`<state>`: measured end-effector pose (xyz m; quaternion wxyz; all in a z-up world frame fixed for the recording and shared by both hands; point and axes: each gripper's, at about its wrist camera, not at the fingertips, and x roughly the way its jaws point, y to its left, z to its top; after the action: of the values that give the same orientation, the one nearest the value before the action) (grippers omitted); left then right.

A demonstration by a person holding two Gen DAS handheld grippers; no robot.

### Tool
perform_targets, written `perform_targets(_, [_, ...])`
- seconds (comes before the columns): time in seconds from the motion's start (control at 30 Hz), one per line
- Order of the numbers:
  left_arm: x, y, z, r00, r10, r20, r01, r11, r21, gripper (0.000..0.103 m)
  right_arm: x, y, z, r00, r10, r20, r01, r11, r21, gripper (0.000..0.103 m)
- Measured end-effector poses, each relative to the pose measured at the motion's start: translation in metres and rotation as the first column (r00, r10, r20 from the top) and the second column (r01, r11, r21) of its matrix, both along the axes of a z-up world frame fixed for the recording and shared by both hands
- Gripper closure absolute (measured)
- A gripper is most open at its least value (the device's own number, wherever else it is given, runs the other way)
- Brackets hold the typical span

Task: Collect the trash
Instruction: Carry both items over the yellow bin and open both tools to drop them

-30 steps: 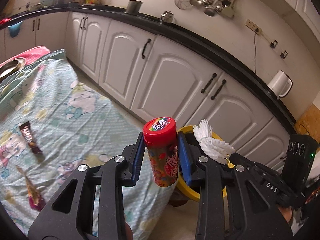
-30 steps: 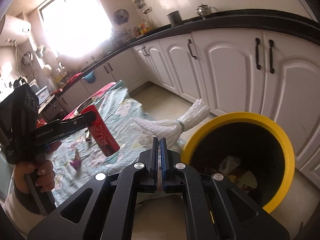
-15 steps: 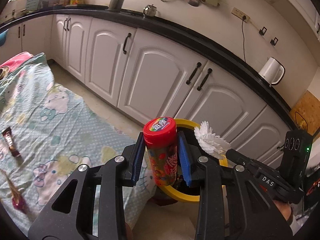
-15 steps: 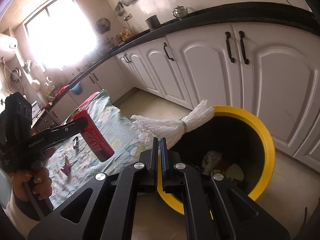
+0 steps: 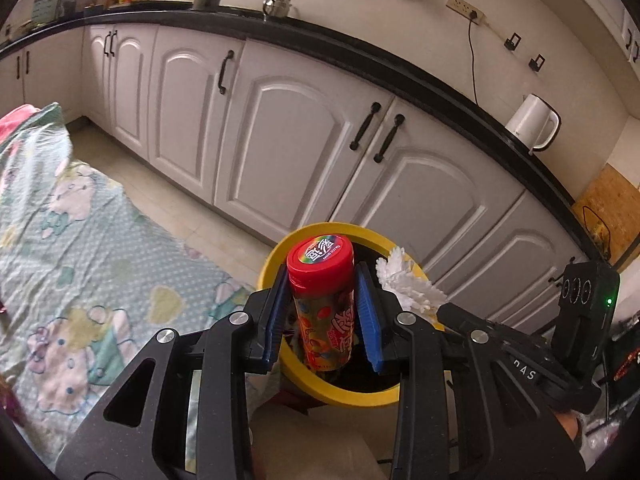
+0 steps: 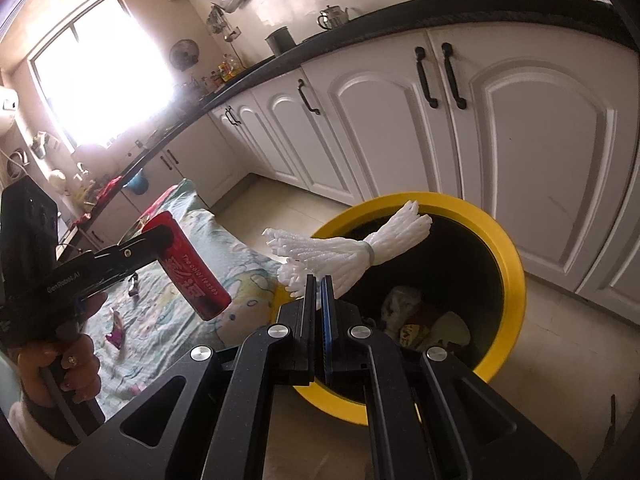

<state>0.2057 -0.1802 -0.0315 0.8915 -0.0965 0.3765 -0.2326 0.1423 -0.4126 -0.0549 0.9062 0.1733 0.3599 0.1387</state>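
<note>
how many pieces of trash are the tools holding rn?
2: a candy tube in the left tool, and a white foam net in the right tool, both over the yellow bin.

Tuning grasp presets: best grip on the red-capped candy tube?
Grip the candy tube across its round body just under the red cap, jaws coming from opposite sides, as the left gripper holds it now. The straight wall gives flat pads even contact; the wider cap likely stops it slipping down.

candy tube [image 6: 195,277] "The color teases"; claw handle [image 6: 64,280] "GenRobot.AI"
</note>
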Motion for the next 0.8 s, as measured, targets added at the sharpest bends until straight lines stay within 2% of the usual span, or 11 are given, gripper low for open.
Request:
perform_targets(0.53, [0.012, -0.047, -0.026, 0.997, -0.067, -0.037, 0.068, 0.997, 0.037, 0.078, -0.005, -0.02, -0.032, 0.995, -0.049, -0.091, 0.045, 0.998, -0.047, 0.1])
perform_targets(0.8, [0.02, -0.063, -0.034, 0.995, -0.083, -0.055, 0.086, 0.995, 0.053, 0.078, -0.008, -0.027, -0.042, 0.99, -0.062, -0.128, 0.059, 0.998, -0.028, 0.099])
